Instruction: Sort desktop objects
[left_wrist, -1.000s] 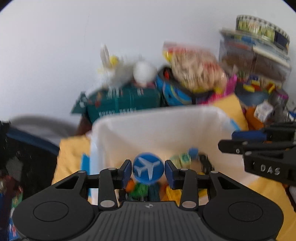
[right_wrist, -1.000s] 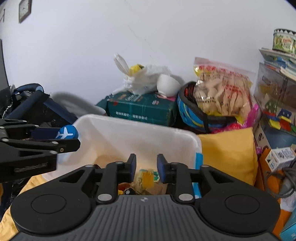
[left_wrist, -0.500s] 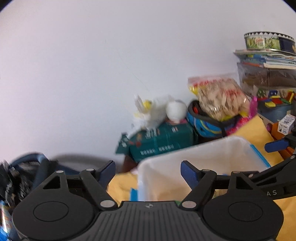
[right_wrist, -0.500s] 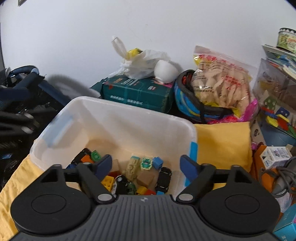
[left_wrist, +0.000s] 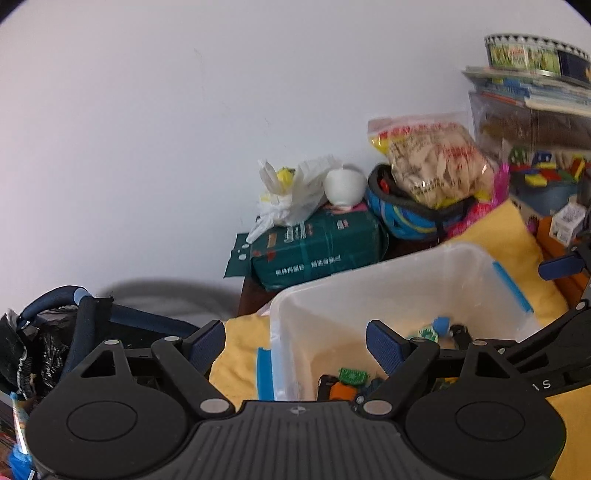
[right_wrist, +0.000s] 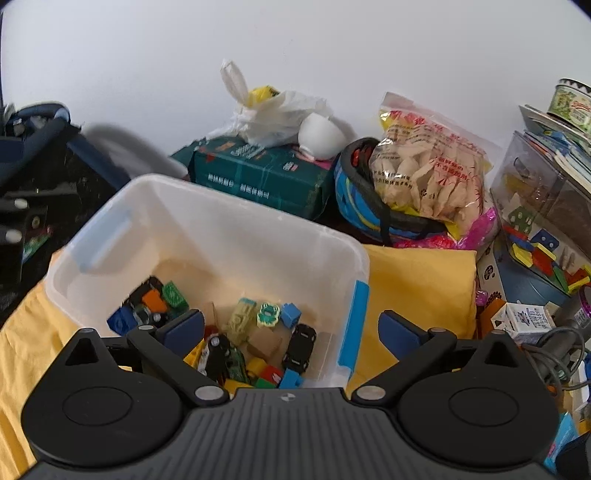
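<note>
At the far left of the right wrist view a dark blue bag (right_wrist: 44, 147) slumps beside the yellow cloth (right_wrist: 417, 280) that covers the worktop. Next comes the clear storage bin (right_wrist: 236, 225), which already holds a heap of small toys (right_wrist: 255, 332): blocks, little cars, a green brick. That suggests the sorting is well along, though nothing shows how many loose pieces remain outside the bin. Above it the left gripper (left_wrist: 295, 345) has its jaws spread wide with nothing between them, poised over the bin's near-left corner. The right gripper (right_wrist: 291, 328) likewise has its jaws spread and empty, over the bin's right rim. Further right, a snack bag (right_wrist: 428, 173) sits on a blue helmet (right_wrist: 365, 206), then a tub of coloured blocks (right_wrist: 543, 251); whether those count as things to sort I cannot tell
</note>
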